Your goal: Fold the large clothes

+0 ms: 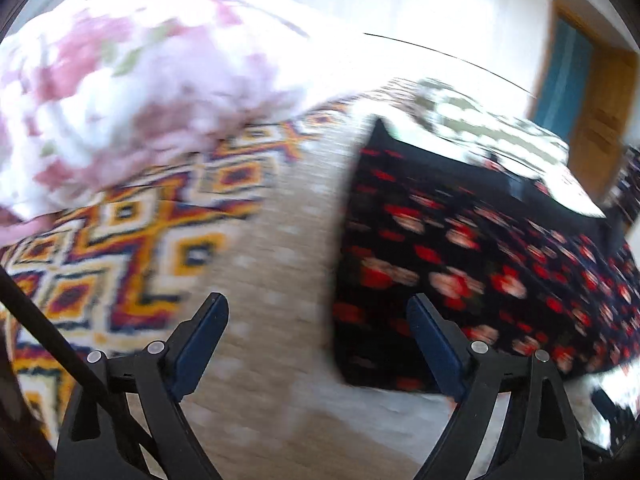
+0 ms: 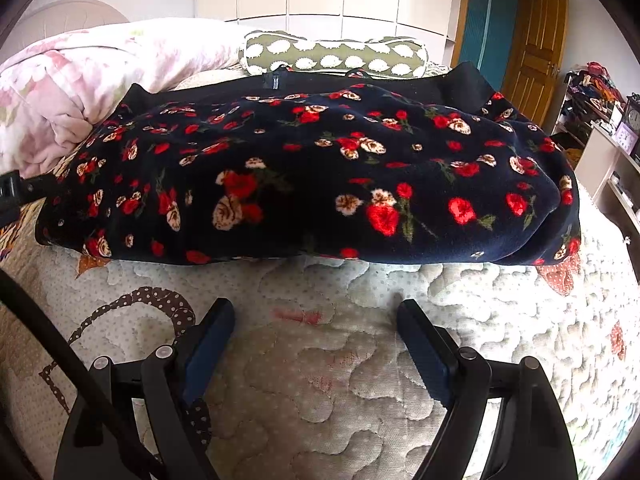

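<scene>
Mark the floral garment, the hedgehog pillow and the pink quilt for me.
floral garment [image 2: 320, 184]: right wrist view, middle of its top face.
hedgehog pillow [image 2: 332, 54]: right wrist view, middle of its front.
pink quilt [image 2: 120, 64]: right wrist view, upper folds.

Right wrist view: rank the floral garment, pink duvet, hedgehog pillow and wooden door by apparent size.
1. Floral garment, largest by far.
2. Pink duvet.
3. Hedgehog pillow and wooden door look similar; the door stands farther away, so I won't rank them.
</scene>
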The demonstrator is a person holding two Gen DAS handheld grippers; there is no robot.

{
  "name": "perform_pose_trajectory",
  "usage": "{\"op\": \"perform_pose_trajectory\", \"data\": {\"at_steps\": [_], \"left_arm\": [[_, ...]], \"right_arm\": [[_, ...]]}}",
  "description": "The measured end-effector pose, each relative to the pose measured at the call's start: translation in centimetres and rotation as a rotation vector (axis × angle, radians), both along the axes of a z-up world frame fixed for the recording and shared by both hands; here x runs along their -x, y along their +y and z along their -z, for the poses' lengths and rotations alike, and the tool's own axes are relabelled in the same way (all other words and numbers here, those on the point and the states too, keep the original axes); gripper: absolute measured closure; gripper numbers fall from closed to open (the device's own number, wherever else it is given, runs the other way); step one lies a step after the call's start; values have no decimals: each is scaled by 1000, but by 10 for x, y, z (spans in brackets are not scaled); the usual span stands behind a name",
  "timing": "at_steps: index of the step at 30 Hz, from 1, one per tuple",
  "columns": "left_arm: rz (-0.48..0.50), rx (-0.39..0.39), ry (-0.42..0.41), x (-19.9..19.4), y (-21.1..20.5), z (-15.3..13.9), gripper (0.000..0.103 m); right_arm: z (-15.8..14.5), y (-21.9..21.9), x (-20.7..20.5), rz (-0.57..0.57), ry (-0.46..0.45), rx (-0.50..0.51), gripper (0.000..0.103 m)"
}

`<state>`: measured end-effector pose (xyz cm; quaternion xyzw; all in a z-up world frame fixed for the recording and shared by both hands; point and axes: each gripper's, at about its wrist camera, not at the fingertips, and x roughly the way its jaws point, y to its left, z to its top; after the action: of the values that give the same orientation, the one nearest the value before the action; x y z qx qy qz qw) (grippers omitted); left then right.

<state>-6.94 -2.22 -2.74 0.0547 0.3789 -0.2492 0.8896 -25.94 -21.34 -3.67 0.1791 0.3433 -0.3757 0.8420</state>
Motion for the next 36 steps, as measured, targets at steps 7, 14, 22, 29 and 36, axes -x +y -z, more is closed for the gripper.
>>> {"op": "perform_pose_trajectory", "data": {"at_steps": [7, 14, 22, 29, 36], "left_arm": [[-141, 31, 2, -34, 48, -5, 13], [-228, 83, 67, -57, 87, 0, 13], [-322, 87, 71, -74, 119, 0, 13], [-353, 108, 107, -80, 129, 6, 13], [-294, 79, 77, -71, 112, 4, 13]], "right_arm": [[-23, 26, -18, -167, -6, 11, 25], [-35, 109, -132, -471, 194, 298, 26], [-24, 135, -233, -505, 399, 621, 29], [-19, 126, -257, -488, 396, 637, 32], [-16, 125, -247, -468, 318, 638, 32]]}}
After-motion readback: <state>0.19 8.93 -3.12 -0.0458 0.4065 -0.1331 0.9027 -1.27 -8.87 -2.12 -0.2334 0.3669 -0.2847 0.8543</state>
